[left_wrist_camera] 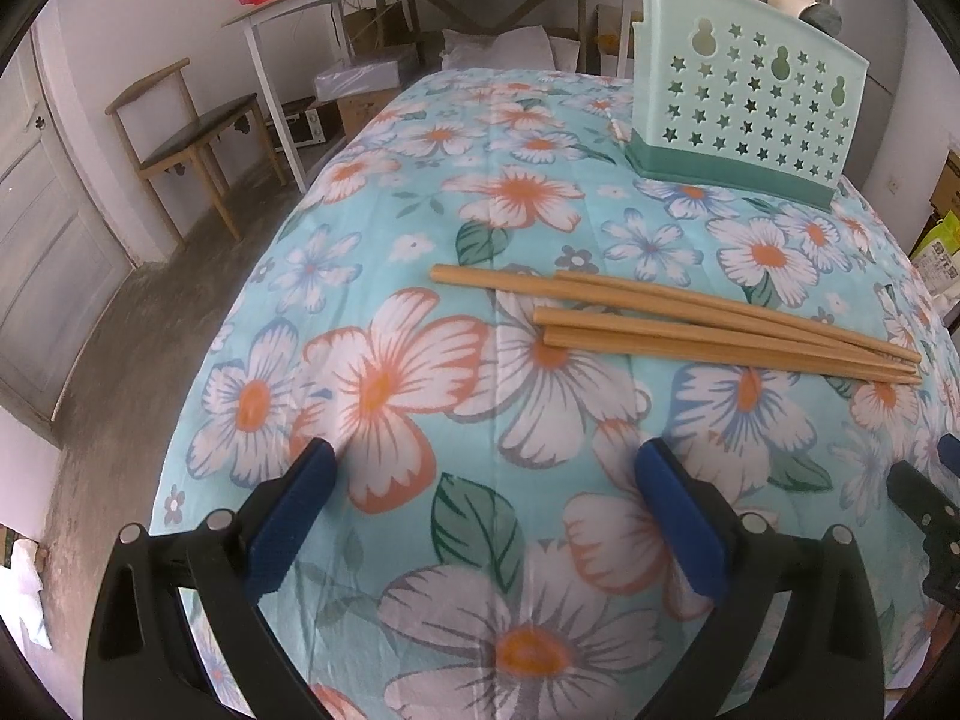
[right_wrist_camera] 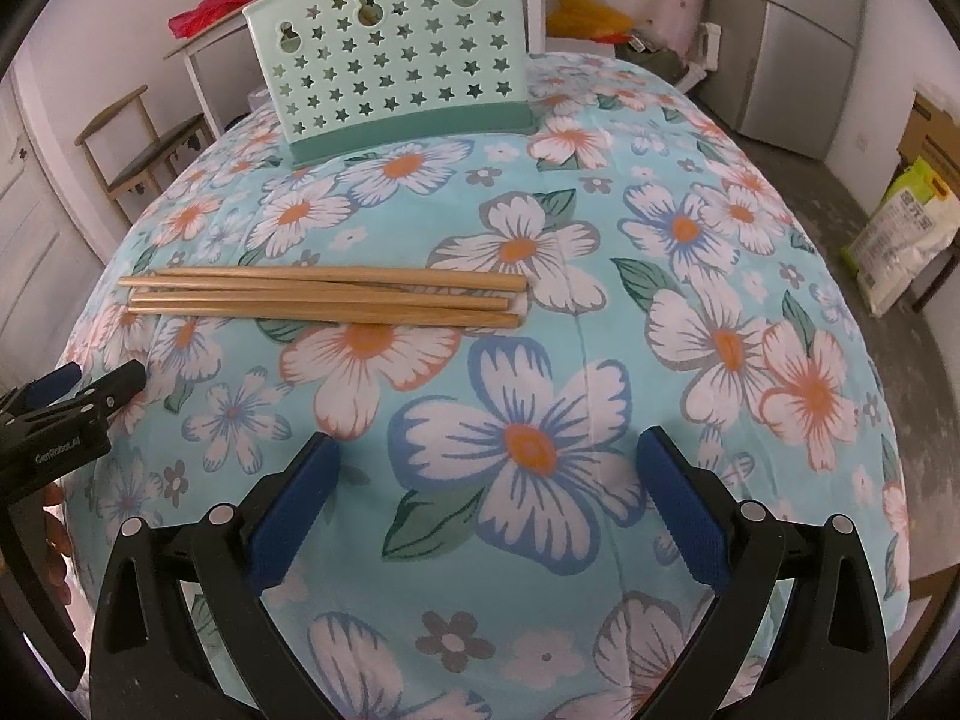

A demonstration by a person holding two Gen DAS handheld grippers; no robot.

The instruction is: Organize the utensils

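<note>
Your left claw (left_wrist_camera: pixel 480 468) is released: its blue pads (left_wrist_camera: pixel 288 516) stand wide apart above the floral cloth (left_wrist_camera: pixel 384 384) that covers the desk, with nothing between them. Your right claw (right_wrist_camera: pixel 489 462) is likewise released, pads (right_wrist_camera: pixel 684 510) spread and holding nothing.

In the left wrist view, the four wooden chopsticks (left_wrist_camera: pixel 678 324) lie flat on the cloth at about 1 o'clock from the claw, well apart from it. They rest side by side, touching or nearly so, thick ends toward 9 o'clock and tips converging toward 3 o'clock. In the right wrist view the same chopsticks (right_wrist_camera: pixel 324 297) lie at about 11 o'clock, running across the frame.

The mint-green utensil holder (left_wrist_camera: pixel 750 96) with star cut-outs stands upright on the far part of the cloth, at 1 o'clock beyond the chopsticks and apart from them. In the right wrist view the holder (right_wrist_camera: pixel 396 54) sits at 12 o'clock, and your left claw (right_wrist_camera: pixel 102 381) appears at 9 o'clock, near the chopsticks' left ends.
</note>
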